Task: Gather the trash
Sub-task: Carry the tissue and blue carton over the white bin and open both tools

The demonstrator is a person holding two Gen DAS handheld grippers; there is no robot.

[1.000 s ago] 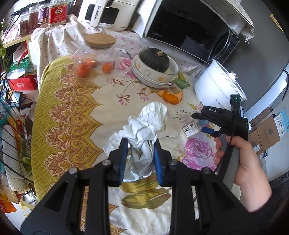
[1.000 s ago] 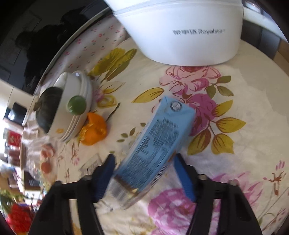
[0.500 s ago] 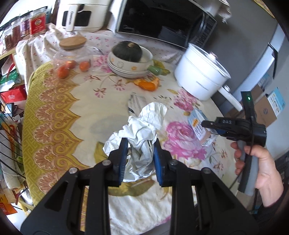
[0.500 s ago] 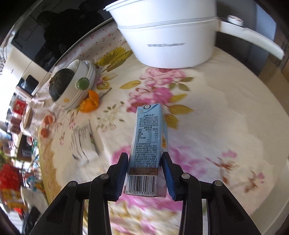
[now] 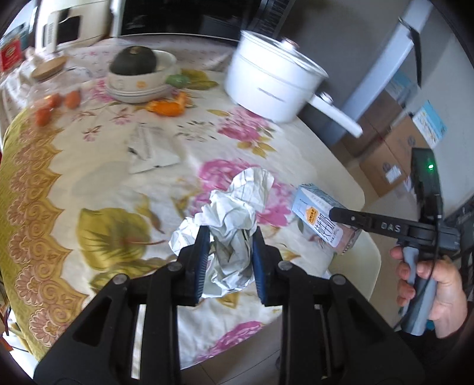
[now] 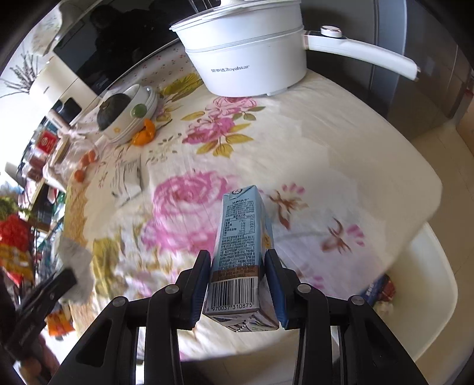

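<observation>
My left gripper (image 5: 228, 254) clamps the crumpled white paper wad (image 5: 228, 219), and my right gripper (image 6: 238, 284) clamps the pale-blue drink carton (image 6: 241, 251), both held clear above the floral tablecloth (image 6: 340, 165), presumably for binning; the white long-handled pot (image 6: 246, 56) stands beyond.

Setting: a home kitchen or dining area. A round tabletop (image 6: 340, 154) with a floral cloth carries a white electric cooking pot (image 6: 248, 56), stacked bowls (image 5: 139, 83) holding a dark green squash (image 5: 134, 60), and a lidded glass jar (image 5: 50, 80). Behind it stand a black microwave (image 5: 189, 14) and a white countertop appliance (image 5: 71, 20); cardboard boxes (image 5: 394, 154) sit on the floor.
</observation>
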